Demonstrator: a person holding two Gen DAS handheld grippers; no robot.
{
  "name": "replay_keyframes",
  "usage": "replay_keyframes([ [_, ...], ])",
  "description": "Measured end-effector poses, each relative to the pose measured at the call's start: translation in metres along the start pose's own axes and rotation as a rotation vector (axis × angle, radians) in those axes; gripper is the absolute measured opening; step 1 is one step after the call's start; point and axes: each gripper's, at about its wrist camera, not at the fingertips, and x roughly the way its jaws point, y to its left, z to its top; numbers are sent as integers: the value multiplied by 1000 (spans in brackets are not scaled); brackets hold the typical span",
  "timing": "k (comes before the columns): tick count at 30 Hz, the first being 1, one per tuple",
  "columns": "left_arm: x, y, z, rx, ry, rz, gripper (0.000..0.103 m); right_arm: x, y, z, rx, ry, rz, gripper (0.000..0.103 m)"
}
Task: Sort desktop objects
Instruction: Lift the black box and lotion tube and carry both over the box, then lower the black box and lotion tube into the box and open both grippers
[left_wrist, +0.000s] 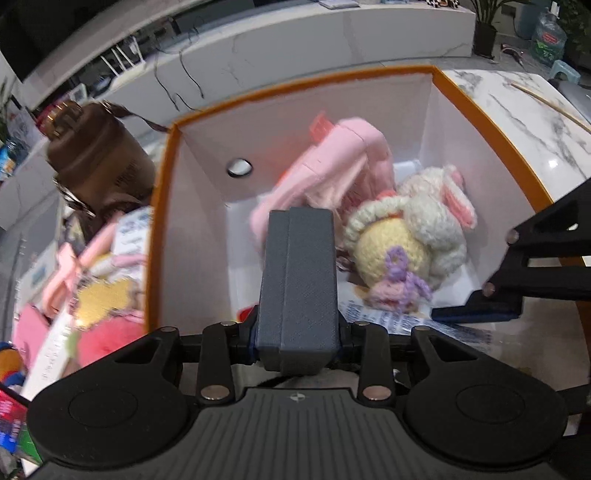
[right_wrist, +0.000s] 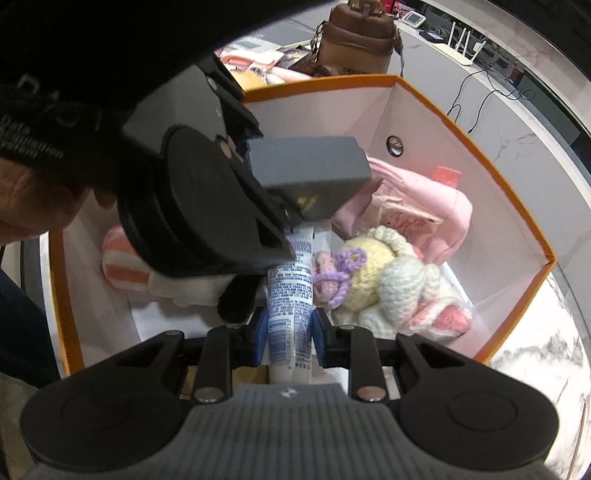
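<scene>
My left gripper (left_wrist: 298, 332) is shut on a grey textured case (left_wrist: 299, 266), held above the inside of a white box with an orange rim (left_wrist: 162, 206). In the right wrist view that same case (right_wrist: 306, 166) hangs at the upper left over the box (right_wrist: 480, 122). My right gripper (right_wrist: 290, 338) is shut on a white tube with blue print (right_wrist: 290, 295), its blue pads pressing both sides, low inside the box. On the box floor lie a yellow crochet doll (left_wrist: 399, 251) (right_wrist: 373, 266), a white crochet rabbit (left_wrist: 439, 214) and a pink pouch (left_wrist: 340, 158) (right_wrist: 424, 206).
A brown bottle bag (left_wrist: 96, 155) stands outside the box's left wall, with a heap of pink and yellow items (left_wrist: 85, 280) below it. The marble tabletop (left_wrist: 535, 122) shows to the right. A pink-striped soft thing (right_wrist: 118, 262) lies in the box, partly hidden.
</scene>
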Motion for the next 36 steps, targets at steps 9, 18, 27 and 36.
replay_keyframes([
  [9,9,3,-4,-1,21,9,39,13,6,3,-33,32,-21,27],
  [18,16,-5,-5,83,81,53,40,21,19,0,-142,89,-75,41],
  [27,18,-7,-4,79,97,60,47,16,22,-2,-148,68,-58,62],
  [36,-1,-9,-15,45,36,16,65,-2,36,-5,-184,13,-147,89],
])
